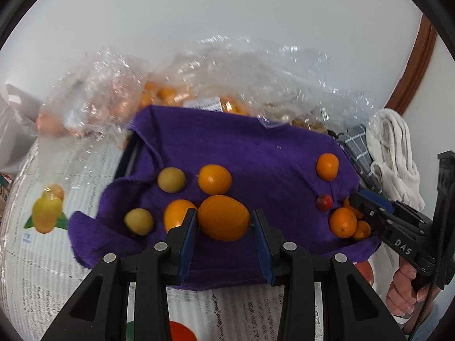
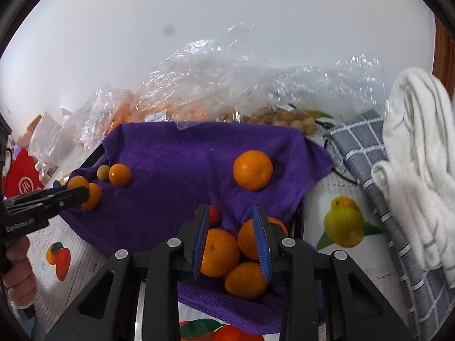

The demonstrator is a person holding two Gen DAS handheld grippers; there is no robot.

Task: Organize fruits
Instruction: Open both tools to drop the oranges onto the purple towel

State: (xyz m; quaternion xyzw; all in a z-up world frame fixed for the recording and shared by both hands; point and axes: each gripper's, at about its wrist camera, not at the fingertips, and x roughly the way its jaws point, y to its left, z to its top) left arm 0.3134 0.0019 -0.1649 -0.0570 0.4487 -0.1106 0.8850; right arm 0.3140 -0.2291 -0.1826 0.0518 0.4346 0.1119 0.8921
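Closest in the left wrist view, the left tool (image 1: 224, 224) has its two blue-padded fingers spread on either side of a large orange (image 1: 223, 217); the left pad seems to touch it, while a thin gap shows at the right pad, so a firm grip cannot be confirmed. That orange lies on a purple towel (image 1: 256, 153) draped over a dark tray, which rests on a table covered with a fruit-printed cloth (image 1: 45, 255). Just beside it sit two more oranges (image 1: 214, 179) and two small yellow-green fruits (image 1: 171, 179).

In the right wrist view, the right tool (image 2: 231, 238) is open, its fingers hovering over a cluster of three oranges (image 2: 219, 253) at the towel's near right corner, gripping none. A small red fruit (image 2: 213, 215) sits just beyond the left finger. Farther along the towel lies a single orange (image 2: 252, 169), well apart from the rest.

Behind the tray, clear plastic bags (image 2: 216, 85) hold more orange and tan fruit. To the right lie a grey checked cloth (image 2: 366, 145) and a white towel (image 2: 418, 147).
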